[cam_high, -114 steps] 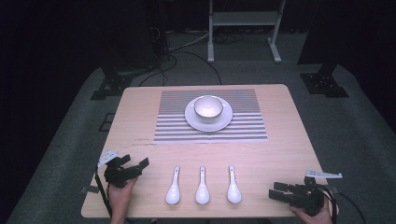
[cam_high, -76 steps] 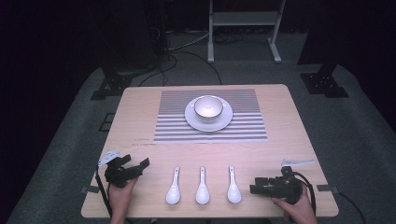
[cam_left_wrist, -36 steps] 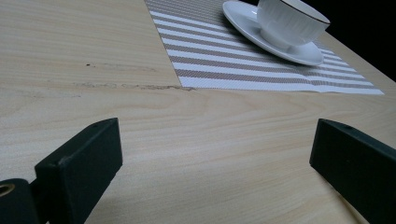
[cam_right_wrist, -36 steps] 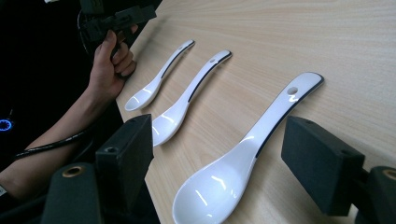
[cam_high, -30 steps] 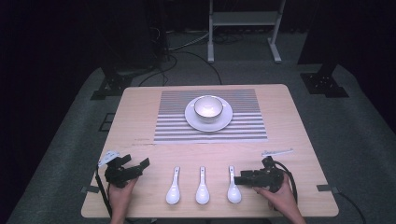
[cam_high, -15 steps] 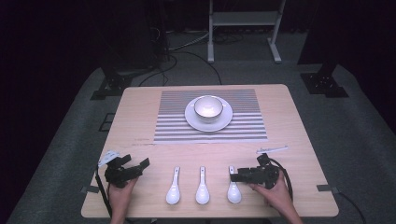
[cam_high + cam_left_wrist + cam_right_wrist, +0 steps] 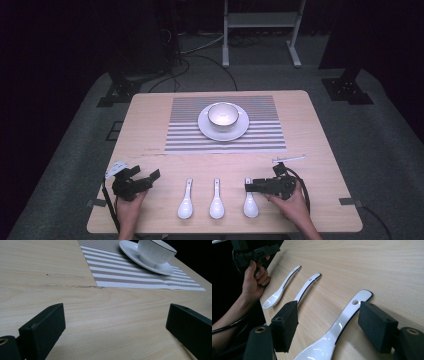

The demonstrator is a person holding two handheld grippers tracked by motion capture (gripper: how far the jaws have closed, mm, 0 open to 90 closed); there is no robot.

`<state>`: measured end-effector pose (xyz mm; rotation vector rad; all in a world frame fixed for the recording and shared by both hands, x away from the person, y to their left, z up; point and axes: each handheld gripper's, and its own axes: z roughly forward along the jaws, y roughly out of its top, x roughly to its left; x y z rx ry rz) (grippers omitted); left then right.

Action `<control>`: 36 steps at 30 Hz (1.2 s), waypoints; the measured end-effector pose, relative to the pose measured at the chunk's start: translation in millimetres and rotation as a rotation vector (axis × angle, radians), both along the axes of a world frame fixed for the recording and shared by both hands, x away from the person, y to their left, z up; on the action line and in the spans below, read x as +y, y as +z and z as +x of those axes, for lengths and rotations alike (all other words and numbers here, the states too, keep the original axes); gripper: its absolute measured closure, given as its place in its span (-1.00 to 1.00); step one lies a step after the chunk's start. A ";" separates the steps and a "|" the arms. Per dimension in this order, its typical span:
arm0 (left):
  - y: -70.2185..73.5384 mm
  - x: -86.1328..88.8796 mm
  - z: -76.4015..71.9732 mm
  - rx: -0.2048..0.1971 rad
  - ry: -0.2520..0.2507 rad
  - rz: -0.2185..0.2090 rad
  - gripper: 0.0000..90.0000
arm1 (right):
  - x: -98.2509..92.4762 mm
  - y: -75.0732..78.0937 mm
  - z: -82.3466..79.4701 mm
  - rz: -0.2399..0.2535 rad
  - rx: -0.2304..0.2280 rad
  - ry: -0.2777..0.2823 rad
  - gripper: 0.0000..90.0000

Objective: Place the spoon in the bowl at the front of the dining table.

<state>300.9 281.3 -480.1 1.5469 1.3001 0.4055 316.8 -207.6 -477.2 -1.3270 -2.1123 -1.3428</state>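
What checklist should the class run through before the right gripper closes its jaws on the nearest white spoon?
1. Spoon handle lies between the jaws of the right gripper: ok; the jaws have just been closing around the right spoon.
2. Pads pressing on the handle: not ok, gaps show on both sides.
3. Middle spoon clear of the jaws: ok.
4. Left gripper out of the way, jaws open: ok.
5. Bowl upright on its saucer: ok.
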 end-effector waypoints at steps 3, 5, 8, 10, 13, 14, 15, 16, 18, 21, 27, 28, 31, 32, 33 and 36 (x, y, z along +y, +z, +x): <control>0.0 0.0 0.0 0.000 0.000 0.000 -0.98 | 0.7 -0.6 0.8 -0.006 0.006 -0.004 -0.28; 0.0 0.0 0.0 0.000 0.000 0.000 -0.98 | 1.6 -1.8 2.2 -0.015 0.012 -0.013 -0.24; 0.0 0.0 0.0 0.000 0.000 0.000 -0.98 | 2.2 -2.5 3.8 -0.023 0.006 -0.023 -0.20; 0.0 0.0 0.0 0.000 0.000 0.000 -0.98 | 2.2 -2.5 4.5 -0.025 0.009 -0.032 -0.18; 0.0 0.0 0.0 0.000 0.001 0.000 -0.98 | 2.3 -3.4 5.1 -0.032 0.012 -0.043 -0.14; 0.0 0.0 0.0 0.000 0.001 0.000 -0.98 | 2.4 -3.7 5.2 -0.034 0.016 -0.046 -0.12; 0.0 0.0 0.0 0.000 0.001 0.000 -0.98 | 2.4 -3.7 5.2 -0.034 0.016 -0.046 -0.12; 0.0 0.0 0.0 0.000 -0.001 0.001 -0.98 | 2.8 -4.4 5.5 -0.040 0.017 -0.052 -0.10; 0.0 0.0 -0.1 0.000 -0.001 0.001 -0.98 | 3.5 -5.0 6.0 -0.046 0.015 -0.054 -0.08; 0.0 0.2 -0.1 -0.001 0.001 -0.002 -0.98 | 3.6 -5.6 6.8 -0.042 0.018 -0.062 -0.03; 0.0 0.2 -0.2 -0.001 0.001 -0.003 -0.98 | 4.6 -7.6 7.7 -0.050 0.019 -0.078 0.04; 0.1 0.2 -0.3 -0.003 0.002 -0.004 -0.98 | 4.8 -7.5 7.8 -0.050 0.020 -0.081 0.05; 0.1 0.4 -0.4 -0.004 0.003 -0.004 -0.98 | 5.3 -7.2 7.4 -0.060 0.020 -0.090 0.10; 0.1 0.3 -0.4 -0.004 0.002 -0.004 -0.98 | 5.6 -7.1 7.1 -0.064 0.018 -0.095 0.11; 0.1 0.3 -0.4 -0.003 0.002 -0.004 -0.98 | 6.1 -6.6 6.8 -0.073 0.017 -0.097 0.13; 0.1 0.4 -0.4 -0.003 0.002 -0.005 -0.98 | 8.6 -5.0 5.3 -0.102 0.007 -0.109 0.21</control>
